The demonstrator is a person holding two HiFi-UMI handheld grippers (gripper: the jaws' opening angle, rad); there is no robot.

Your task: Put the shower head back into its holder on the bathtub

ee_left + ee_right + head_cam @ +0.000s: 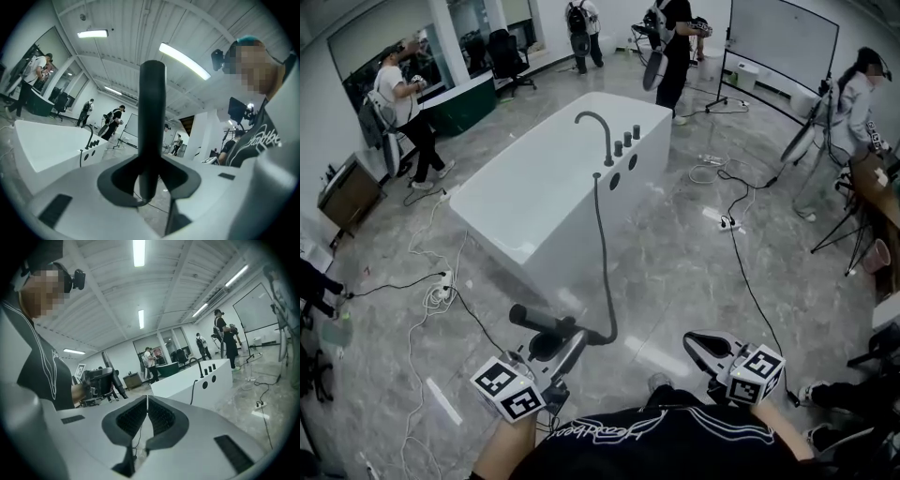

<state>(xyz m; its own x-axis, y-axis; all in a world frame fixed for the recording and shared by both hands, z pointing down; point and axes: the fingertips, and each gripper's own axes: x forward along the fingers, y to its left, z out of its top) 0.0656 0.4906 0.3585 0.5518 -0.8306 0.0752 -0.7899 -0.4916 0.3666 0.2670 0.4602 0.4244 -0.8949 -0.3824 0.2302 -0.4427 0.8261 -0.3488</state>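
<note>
The white bathtub (553, 178) stands in the middle of the room, with a curved black faucet (602, 131) and knobs (627, 139) on its near rim. A black hose (605, 262) runs from that rim down to the black shower head (539, 322). My left gripper (551, 343) is shut on the shower head, a good way short of the tub. In the left gripper view its handle (152, 126) stands upright between the jaws. My right gripper (705, 347) hangs shut and empty at the lower right, its pads (159, 417) touching.
Cables (441, 291) and a power strip (724, 222) lie on the grey floor around the tub. Several people (403, 103) stand at the back and at the right, near tripods (839, 216) and a whiteboard (783, 42). A desk (879, 192) is at the far right.
</note>
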